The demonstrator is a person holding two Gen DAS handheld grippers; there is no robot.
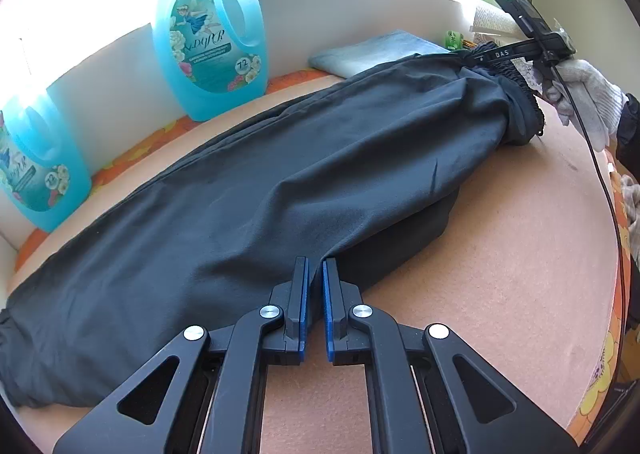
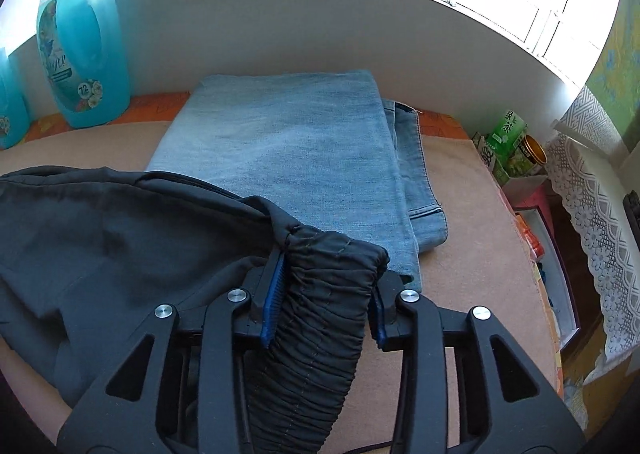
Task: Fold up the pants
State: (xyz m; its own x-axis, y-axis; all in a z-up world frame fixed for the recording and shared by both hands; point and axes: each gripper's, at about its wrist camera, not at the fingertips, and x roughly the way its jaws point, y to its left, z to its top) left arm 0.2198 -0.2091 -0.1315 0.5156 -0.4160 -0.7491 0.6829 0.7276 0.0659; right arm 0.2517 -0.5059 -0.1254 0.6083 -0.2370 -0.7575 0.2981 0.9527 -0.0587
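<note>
Dark grey pants [image 1: 280,174] lie stretched across the pink table top [image 1: 500,254], from lower left to upper right. My left gripper [image 1: 316,262] is shut on the pants' near edge, with a fold of cloth running up from its tips. At the far right, a white-gloved hand [image 1: 588,94] holds my right gripper [image 1: 486,54] at the gathered waistband [image 1: 524,110]. In the right wrist view the elastic waistband [image 2: 320,314] fills the gap between the blue pads, and the right gripper [image 2: 332,270] is shut on it. The rest of the pants [image 2: 100,234] trails off to the left.
Folded light-blue jeans [image 2: 288,142] lie at the back of the table by the white wall. Two blue detergent bottles [image 1: 208,46] [image 1: 36,166] stand along the back left. Green tea boxes [image 2: 508,134] and a lace cloth [image 2: 592,214] sit off the table's right edge.
</note>
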